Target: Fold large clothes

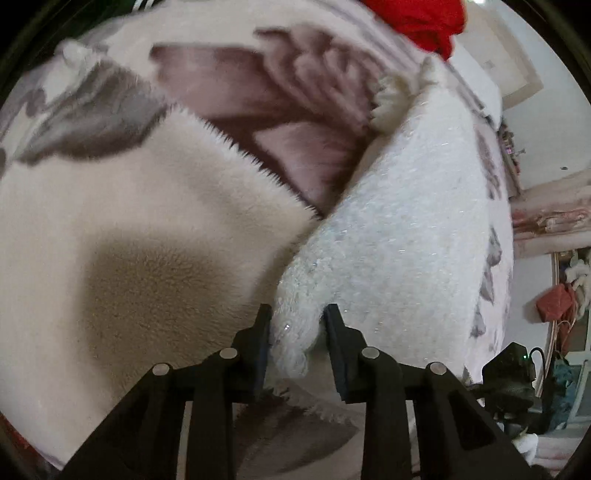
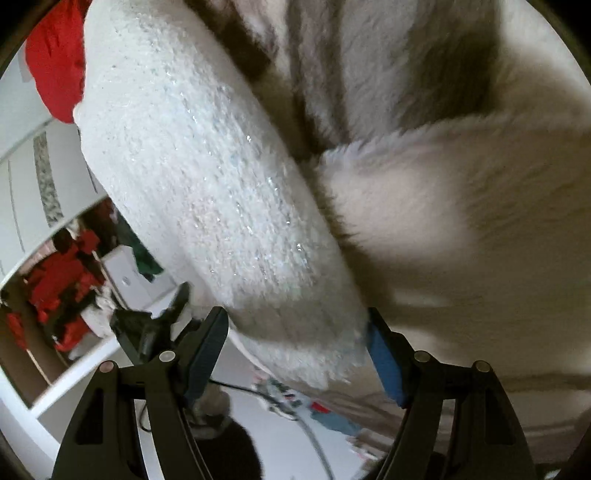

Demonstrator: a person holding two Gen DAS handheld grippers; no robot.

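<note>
A fluffy white garment with glittery threads (image 1: 399, 229) lies over a plush cream blanket with brown and grey flower prints (image 1: 129, 229). My left gripper (image 1: 297, 328) is shut on a fold of the white garment at its near end. In the right wrist view the same white garment (image 2: 207, 192) runs from upper left down between the fingers of my right gripper (image 2: 295, 332), whose jaws stand wide around its thick end; the fingers touch its sides. The blanket (image 2: 461, 221) fills the right of that view.
A red cloth (image 1: 424, 22) lies at the blanket's far end, also in the right wrist view (image 2: 55, 62). The other gripper shows at lower right (image 1: 509, 373). White shelves with red clothes (image 2: 59, 280) stand at left. Floor with cables lies below (image 2: 295, 435).
</note>
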